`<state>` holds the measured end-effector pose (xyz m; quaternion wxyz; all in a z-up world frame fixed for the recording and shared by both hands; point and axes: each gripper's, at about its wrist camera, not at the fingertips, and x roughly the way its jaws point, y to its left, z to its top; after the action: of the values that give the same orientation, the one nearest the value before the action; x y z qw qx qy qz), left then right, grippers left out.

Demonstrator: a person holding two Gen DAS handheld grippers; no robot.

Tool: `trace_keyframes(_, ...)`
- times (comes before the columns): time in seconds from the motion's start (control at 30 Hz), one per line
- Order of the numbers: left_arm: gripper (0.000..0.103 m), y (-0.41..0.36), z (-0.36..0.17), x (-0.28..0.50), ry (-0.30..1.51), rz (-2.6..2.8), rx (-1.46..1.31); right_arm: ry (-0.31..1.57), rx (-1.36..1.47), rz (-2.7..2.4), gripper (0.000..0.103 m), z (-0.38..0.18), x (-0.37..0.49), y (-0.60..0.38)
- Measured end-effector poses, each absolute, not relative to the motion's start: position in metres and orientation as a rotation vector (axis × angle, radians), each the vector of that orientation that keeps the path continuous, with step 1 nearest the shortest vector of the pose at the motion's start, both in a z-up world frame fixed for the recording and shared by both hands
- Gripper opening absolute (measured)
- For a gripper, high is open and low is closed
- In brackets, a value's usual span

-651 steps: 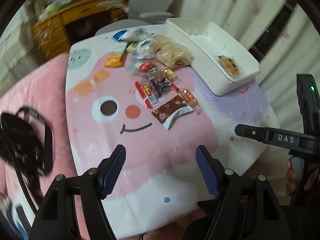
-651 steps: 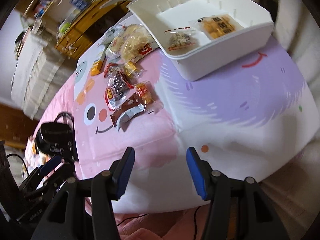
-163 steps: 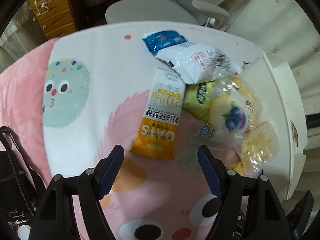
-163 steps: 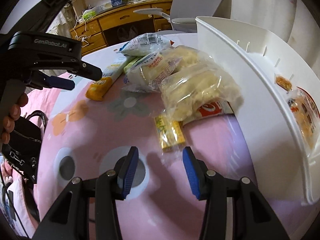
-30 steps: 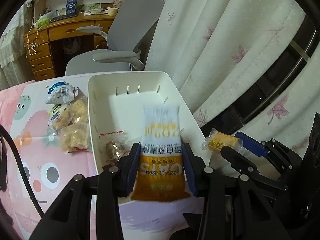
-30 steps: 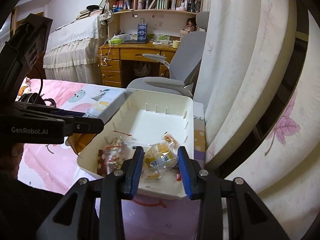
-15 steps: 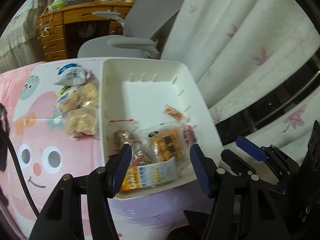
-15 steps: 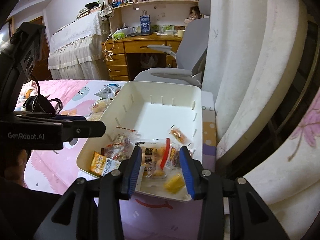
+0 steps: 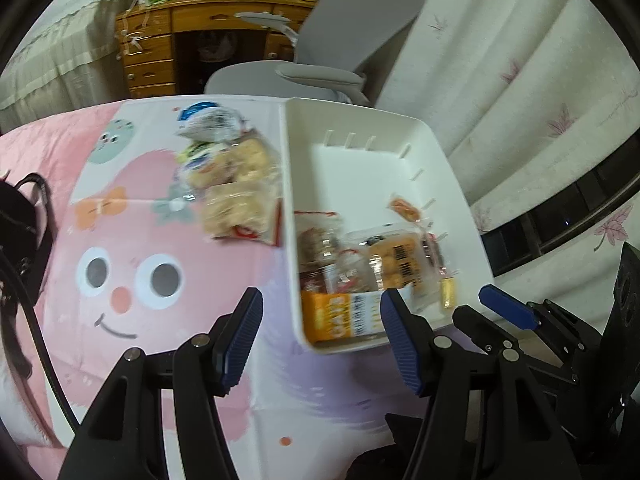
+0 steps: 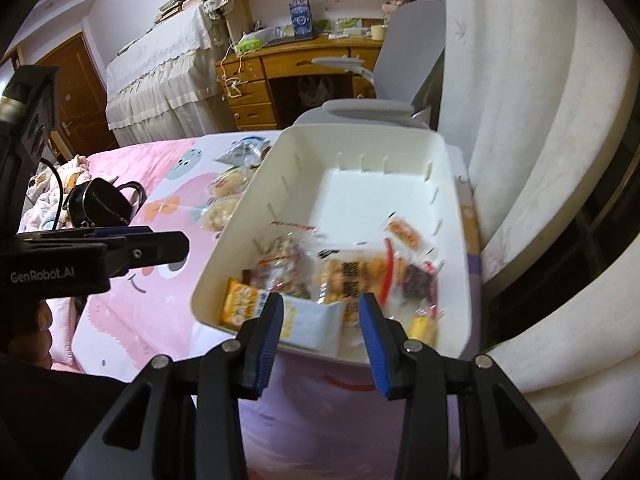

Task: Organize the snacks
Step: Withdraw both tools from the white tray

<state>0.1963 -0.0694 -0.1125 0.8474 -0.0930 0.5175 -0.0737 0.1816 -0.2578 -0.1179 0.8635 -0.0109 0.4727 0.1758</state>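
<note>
readable text: one brand mark and one word

"genrobot.ai" stands in white on the black left gripper (image 10: pixel 96 258); the orange-and-white snack bar (image 9: pixel 344 316) in the white bin (image 9: pixel 456 184) reads "oats", upside down.

The white bin (image 9: pixel 448 168) looks like smooth moulded plastic with a soft satin sheen, its inner walls ribbed with small slots. The snack packets in it are glossy film: the orange oat bar wrapper (image 9: pixel 344 316) is opaque and shiny, the biscuit pack (image 9: pixel 400 260) clear and crinkled. Under them lies a matt printed cloth cover (image 9: pixel 132 248). The left gripper (image 9: pixel 320 336) and right gripper (image 10: pixel 322 328) have matt black plastic arms, ridged blue rubbery pads (image 9: pixel 240 332) and small bright metal pins. The desk (image 10: pixel 304 64) is varnished wood; the curtain (image 10: pixel 516 128) is matt woven fabric.
</note>
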Motion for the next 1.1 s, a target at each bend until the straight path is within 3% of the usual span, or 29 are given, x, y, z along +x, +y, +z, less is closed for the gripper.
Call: trace_keyframes(1.1,0.06,0.156,-0.084,0.148,1.033,-0.221,-0.072,0.999,0.178,0.188,0.039,-0.104,0.127,-0.076)
